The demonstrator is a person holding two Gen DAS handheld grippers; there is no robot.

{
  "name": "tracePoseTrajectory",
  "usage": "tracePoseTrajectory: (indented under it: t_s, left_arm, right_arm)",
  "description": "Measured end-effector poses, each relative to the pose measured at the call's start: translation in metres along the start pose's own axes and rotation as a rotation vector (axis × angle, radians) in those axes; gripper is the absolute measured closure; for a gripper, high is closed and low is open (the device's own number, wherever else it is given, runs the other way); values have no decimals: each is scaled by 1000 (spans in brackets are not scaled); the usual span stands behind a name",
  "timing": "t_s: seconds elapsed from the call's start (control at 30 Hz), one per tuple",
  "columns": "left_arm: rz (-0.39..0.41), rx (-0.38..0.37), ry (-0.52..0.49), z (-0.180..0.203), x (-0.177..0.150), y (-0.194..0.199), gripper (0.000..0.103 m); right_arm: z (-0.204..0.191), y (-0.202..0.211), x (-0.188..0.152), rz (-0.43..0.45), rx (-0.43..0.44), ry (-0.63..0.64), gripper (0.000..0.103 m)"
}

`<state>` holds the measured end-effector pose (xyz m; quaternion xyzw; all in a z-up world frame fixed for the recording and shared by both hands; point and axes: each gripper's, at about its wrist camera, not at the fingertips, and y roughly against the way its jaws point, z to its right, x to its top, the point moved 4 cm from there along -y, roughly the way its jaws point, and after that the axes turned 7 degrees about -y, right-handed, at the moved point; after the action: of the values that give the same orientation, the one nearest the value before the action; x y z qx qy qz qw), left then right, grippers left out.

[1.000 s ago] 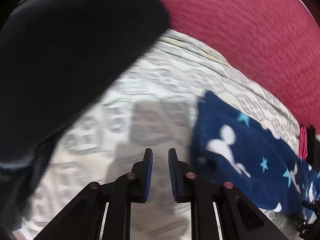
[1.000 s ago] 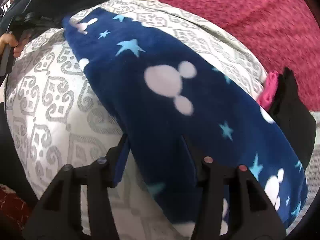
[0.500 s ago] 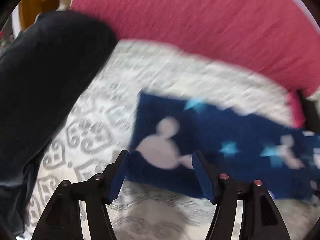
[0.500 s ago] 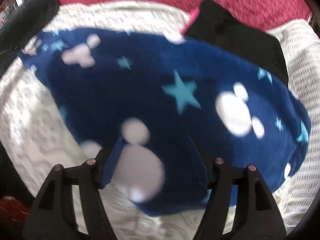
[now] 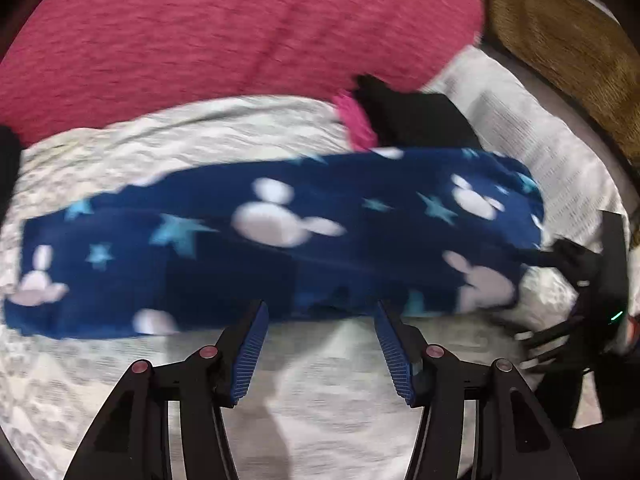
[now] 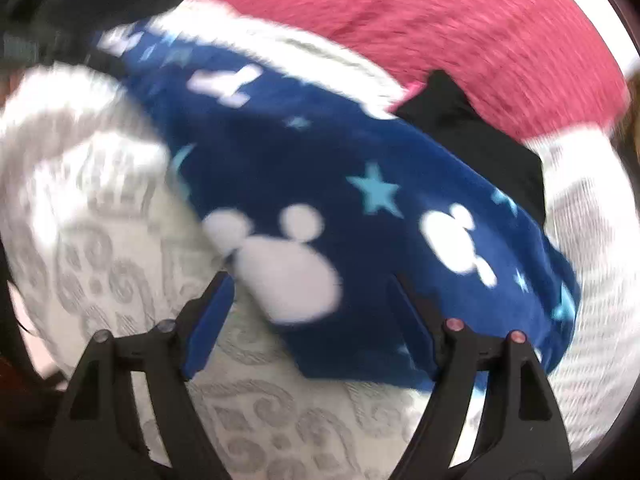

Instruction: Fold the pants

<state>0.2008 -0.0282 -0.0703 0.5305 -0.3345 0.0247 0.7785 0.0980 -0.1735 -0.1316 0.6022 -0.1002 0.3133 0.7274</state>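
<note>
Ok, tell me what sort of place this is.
Most likely a bedroom, with the work done on a bed. A white bedspread with a grey scroll pattern covers the surface, a red blanket lies behind it, and the blue fleece pants are spread out beside a black folded garment.

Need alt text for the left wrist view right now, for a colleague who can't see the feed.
Navy fleece pants with white mouse heads and blue stars lie in a long band across a grey-patterned white bedspread. The left gripper, its fingers closing slightly, holds nothing at the near edge. A red blanket lies behind.
</note>
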Motion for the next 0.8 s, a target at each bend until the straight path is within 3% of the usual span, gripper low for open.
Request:
tracePoseTrajectory:
  t_s: [0.03, 0.07, 0.13, 0.23, 0.33, 0.43, 0.53, 0.7, 0.8]
  left_arm:
    - [-14, -16, -7, 12, -1, -6, 47]
    - [-24, -38, -17, 23, -3, -11, 47]
    - [-44, -85, -69, 44, -5, -18, 47]
    - [-63, -137, -189, 86, -8, -24, 47]
    - [-87, -150, -330, 132, -7, -42, 46]
    - [-87, -152, -397, 157, -1, -53, 45]
    - [-74, -191, -434, 177, 5, -59, 41]
    - [-25, -168, -493, 192, 22, -76, 39]
    - [-60, -216, -492, 197, 27, -90, 39]
  right_arm:
    - [7, -9, 0, -23, 11, -13, 60]
    - [17, -13, -1, -50, 34, -63, 76]
    - [46, -9, 3, -48, 183, -264, 88]
    - [74, 4, 7, -24, 326, -433, 88]
    - [83, 8, 8, -47, 422, -507, 87]
    - [88, 11, 9, -76, 482, -552, 82]
    - [97, 18, 12, -53, 465, -561, 82]
    - [111, 23, 4, -29, 446, -589, 82]
    - [122, 25, -5, -21, 415, -615, 82]
